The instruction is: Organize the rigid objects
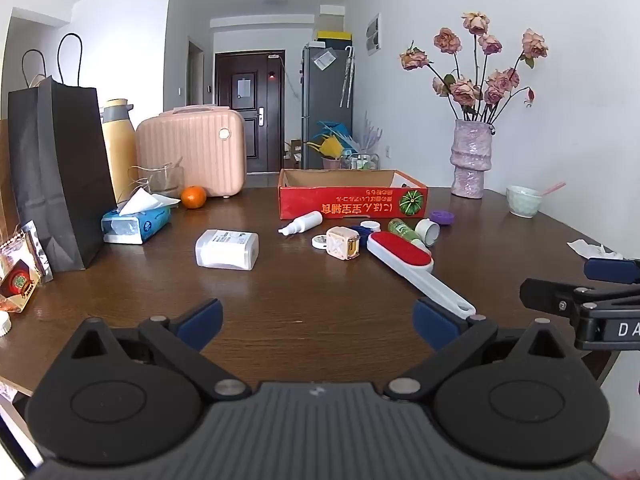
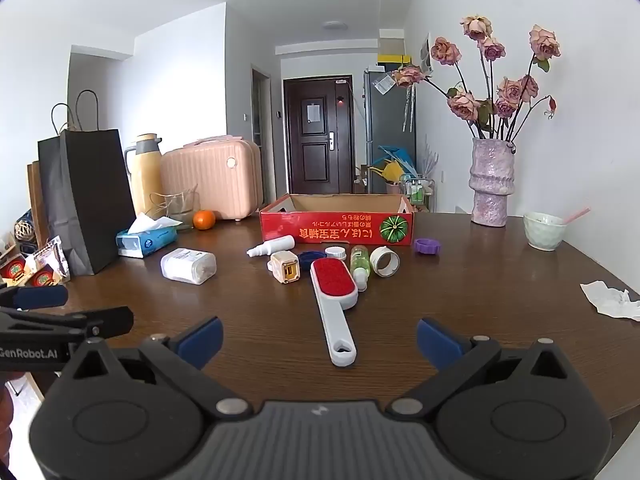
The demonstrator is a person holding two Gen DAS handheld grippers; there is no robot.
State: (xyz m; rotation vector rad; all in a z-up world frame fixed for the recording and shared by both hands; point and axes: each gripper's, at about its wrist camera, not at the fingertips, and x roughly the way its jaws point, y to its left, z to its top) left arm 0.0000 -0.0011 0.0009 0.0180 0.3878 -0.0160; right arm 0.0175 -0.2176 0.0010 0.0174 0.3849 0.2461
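A red cardboard box (image 1: 352, 200) (image 2: 336, 226) stands open at the middle of the dark wooden table. In front of it lie a red-and-white lint brush (image 1: 404, 256) (image 2: 334, 284), a cream cube charger (image 1: 343, 243) (image 2: 285, 268), a white spray bottle (image 1: 301, 223) (image 2: 272, 246), a green bottle (image 2: 360, 260), a white ring (image 2: 385, 262), a purple cap (image 2: 427, 246) and a white container (image 1: 227, 249) (image 2: 188, 266). My left gripper (image 1: 318, 318) is open over bare table. My right gripper (image 2: 320, 338) is open, with the brush handle's end lying between its fingers, untouched.
A black paper bag (image 1: 60, 168), a yellow flask (image 1: 118, 144), a pink case (image 1: 192, 152), a tissue pack (image 1: 136, 222) and an orange (image 1: 193, 197) fill the left side. A vase of flowers (image 2: 491, 184), a bowl (image 2: 544, 230) and crumpled paper (image 2: 610, 300) are on the right.
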